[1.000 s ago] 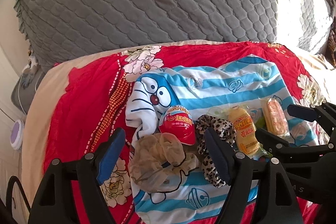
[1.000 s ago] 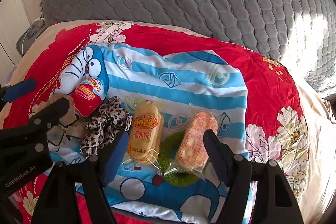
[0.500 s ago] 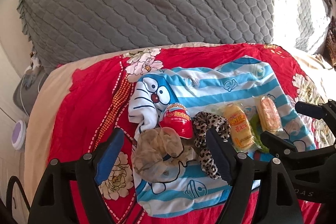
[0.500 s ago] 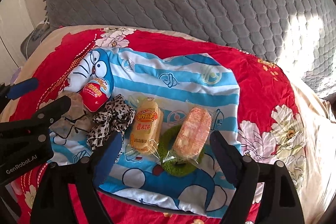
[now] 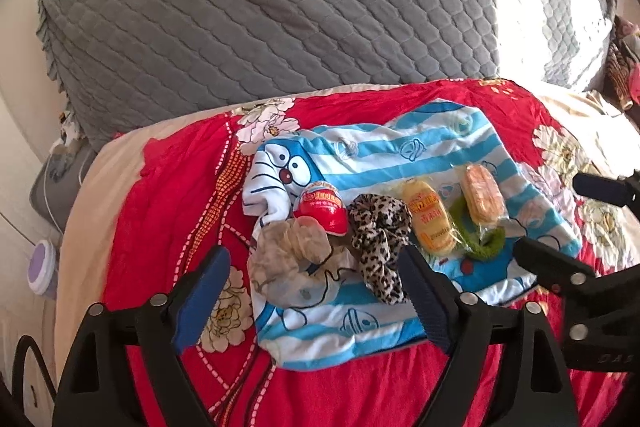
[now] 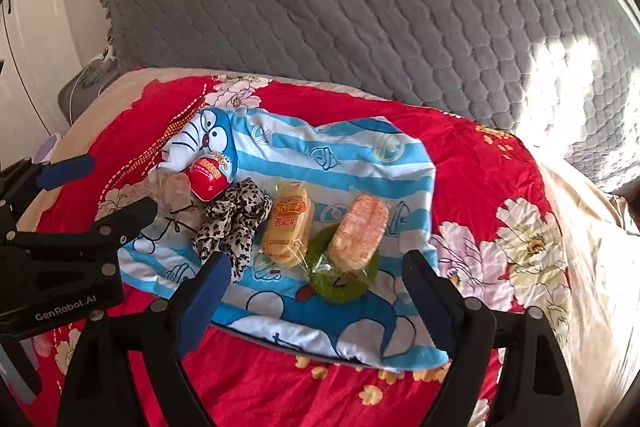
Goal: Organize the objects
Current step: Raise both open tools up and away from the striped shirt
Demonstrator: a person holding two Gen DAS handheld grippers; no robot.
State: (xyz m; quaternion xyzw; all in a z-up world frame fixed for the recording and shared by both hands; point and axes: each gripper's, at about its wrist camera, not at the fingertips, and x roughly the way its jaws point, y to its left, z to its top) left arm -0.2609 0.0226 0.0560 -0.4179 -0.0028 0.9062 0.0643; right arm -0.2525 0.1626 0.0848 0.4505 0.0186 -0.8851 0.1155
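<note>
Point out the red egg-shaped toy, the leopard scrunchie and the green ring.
red egg-shaped toy [image 5: 323,212], left wrist view, middle of its label.
leopard scrunchie [image 5: 378,243], left wrist view, centre folds.
green ring [image 6: 340,289], right wrist view, near rim.

Sunlit, glare patch right, fisheye edges perhaps blurred.

The green scrunchie [image 6: 340,287] lies half hidden under the pink snack packet [image 6: 358,229]; packet print is unreadable.

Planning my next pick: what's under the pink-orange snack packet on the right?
The pink-orange snack packet lies on a green scrunchie, itself on the striped cartoon cloth. The scrunchie's middle is covered.
</note>
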